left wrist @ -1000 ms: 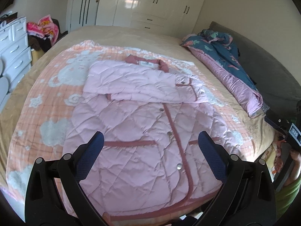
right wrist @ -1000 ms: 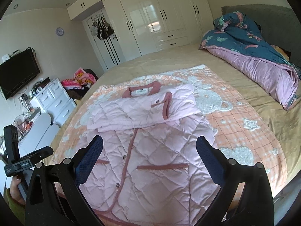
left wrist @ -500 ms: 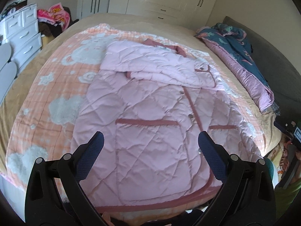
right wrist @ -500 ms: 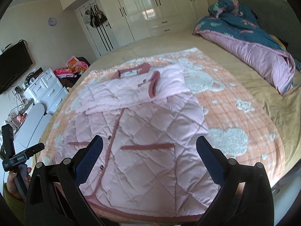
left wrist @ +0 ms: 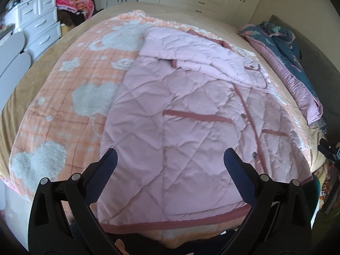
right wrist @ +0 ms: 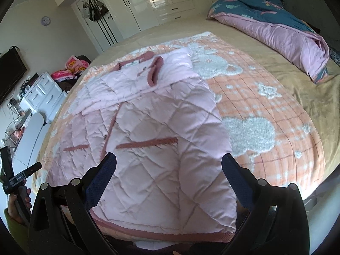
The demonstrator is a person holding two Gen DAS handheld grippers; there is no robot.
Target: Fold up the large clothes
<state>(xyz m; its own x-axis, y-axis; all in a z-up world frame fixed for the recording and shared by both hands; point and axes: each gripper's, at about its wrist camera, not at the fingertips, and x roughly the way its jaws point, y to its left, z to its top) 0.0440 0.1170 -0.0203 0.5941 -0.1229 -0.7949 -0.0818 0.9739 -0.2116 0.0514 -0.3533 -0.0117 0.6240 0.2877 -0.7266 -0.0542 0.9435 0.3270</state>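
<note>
Left hand-held gripper: poised above the hem end of the jacket, pointing along the garment toward its collar. Fingers spread wide, nothing between them; pads clear of the fabric. In the right wrist view a hand grips the left tool's handle, low and to the left of the jacket.

Right hand-held gripper: same attitude, above the hem near the jacket's right edge. Jaws wide apart, empty, not touching cloth.

Jacket: pink, diamond-quilted, darker pink trim. Lies flat, front up, on the orange blanket, which covers the bed. Hem reaches the near edge of the bed, just below both grippers. Two trimmed pocket openings run across the body; a button placket runs from hem toward collar. Further up, both sleeves are folded across the chest, one cuff lying on top near the collar.

Beyond the jacket on its right side: a rumpled duvet, teal on pink, well apart from the garment. Left of the jacket, off the bed: white drawers. Behind the collar end: white wardrobe along the far wall.
</note>
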